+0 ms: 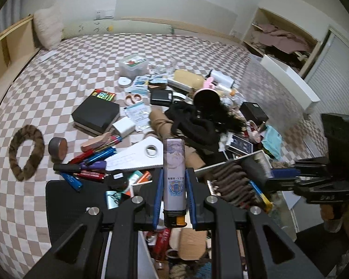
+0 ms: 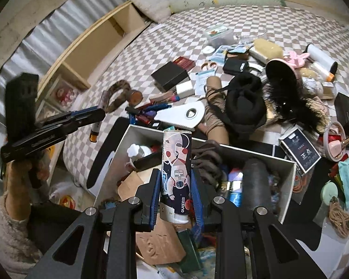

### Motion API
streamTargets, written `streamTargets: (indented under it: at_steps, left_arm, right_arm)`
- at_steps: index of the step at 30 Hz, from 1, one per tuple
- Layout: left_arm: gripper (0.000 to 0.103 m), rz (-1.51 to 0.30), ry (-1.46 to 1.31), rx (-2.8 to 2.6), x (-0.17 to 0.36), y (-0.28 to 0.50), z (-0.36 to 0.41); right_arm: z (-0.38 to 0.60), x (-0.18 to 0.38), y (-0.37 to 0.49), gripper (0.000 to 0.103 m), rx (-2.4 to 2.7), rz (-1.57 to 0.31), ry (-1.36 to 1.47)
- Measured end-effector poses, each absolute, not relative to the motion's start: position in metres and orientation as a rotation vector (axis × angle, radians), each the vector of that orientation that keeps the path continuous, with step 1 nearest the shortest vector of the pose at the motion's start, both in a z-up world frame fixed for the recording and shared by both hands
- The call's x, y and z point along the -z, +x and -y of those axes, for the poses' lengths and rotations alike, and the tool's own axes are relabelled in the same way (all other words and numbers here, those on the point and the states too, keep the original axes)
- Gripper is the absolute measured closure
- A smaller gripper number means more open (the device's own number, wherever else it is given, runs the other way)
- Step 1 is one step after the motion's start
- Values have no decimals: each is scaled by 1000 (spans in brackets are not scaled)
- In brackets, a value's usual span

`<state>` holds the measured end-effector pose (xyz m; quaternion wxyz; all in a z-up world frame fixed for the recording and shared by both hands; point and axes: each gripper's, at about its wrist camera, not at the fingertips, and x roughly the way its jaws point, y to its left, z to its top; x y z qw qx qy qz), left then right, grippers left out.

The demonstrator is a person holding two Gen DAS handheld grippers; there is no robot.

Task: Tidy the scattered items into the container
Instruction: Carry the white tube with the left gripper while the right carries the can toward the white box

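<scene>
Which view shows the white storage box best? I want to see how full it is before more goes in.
The right wrist view: the white storage box lies open below the right gripper, its walls and piled contents plain. The left wrist view catches only one edge of it behind the left gripper, most of the inside hidden.

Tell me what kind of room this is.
A bedroom, most likely. The clutter lies on a bed with a checkered sheet, pillows sit against a wooden headboard, and an open wardrobe holds piled clothes.
</scene>
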<state>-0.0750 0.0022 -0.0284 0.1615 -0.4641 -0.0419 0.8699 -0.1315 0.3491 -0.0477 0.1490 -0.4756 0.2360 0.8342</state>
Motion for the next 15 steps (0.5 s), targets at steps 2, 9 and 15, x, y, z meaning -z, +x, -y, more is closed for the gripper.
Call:
streamTargets:
  at_steps: [2, 9, 15]
  left_arm:
    - [84, 108, -1319, -2474, 27, -71, -8]
    - [84, 60, -1336, -2433, 31, -59, -28]
    - [84, 34, -1371, -2385, 41, -52, -41]
  right_arm:
    - [-346, 51, -136, 77, -2398, -670, -1390]
    - [-335, 61, -148, 77, -2402, -651, -1457]
    - [-331, 67, -152, 77, -2395, -654, -1498]
